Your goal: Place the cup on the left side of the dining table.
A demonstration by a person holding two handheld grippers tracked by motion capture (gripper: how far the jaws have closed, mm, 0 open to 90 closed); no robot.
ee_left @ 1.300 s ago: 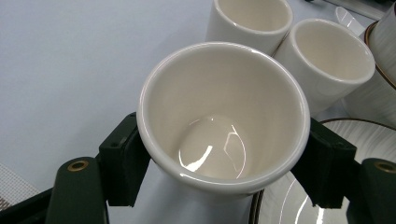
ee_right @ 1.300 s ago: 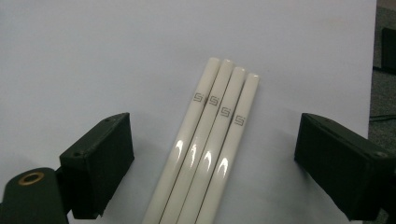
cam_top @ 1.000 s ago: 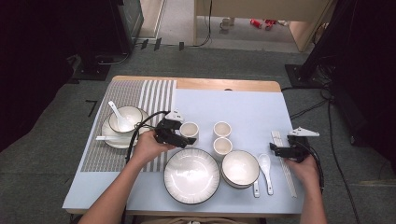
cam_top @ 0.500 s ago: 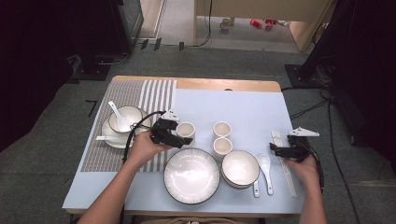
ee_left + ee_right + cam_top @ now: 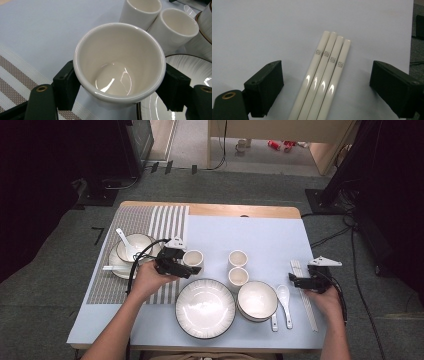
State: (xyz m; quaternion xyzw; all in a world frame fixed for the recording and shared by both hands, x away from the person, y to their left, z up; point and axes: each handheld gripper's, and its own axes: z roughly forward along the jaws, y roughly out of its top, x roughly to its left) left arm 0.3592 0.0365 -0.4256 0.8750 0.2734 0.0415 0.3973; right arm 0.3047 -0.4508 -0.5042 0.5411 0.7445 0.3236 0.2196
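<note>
My left gripper point(image 5: 190, 265) point(image 5: 120, 87) is shut on a cream cup point(image 5: 193, 258) point(image 5: 120, 62). Its black pads press the cup's wall from both sides, and the cup stands upright near the seam between the striped mat and the blue cloth. At the table's right edge my right gripper point(image 5: 296, 281) point(image 5: 327, 85) is open. Its jaws stand wide on either side of several cream chopsticks point(image 5: 305, 295) point(image 5: 325, 72) that lie side by side on the cloth, and they do not touch them.
Two more cups point(image 5: 238, 258) point(image 5: 238, 276) stand mid-table. In front of them are a large plate point(image 5: 205, 309) and a bowl point(image 5: 257, 300), with two spoons point(image 5: 284, 300) beside the bowl. A bowl with a spoon on a saucer point(image 5: 134, 247) sits on the striped mat point(image 5: 150, 222).
The left gripper and the cup have drifted slightly to the left. The right gripper has stayed where it was.
</note>
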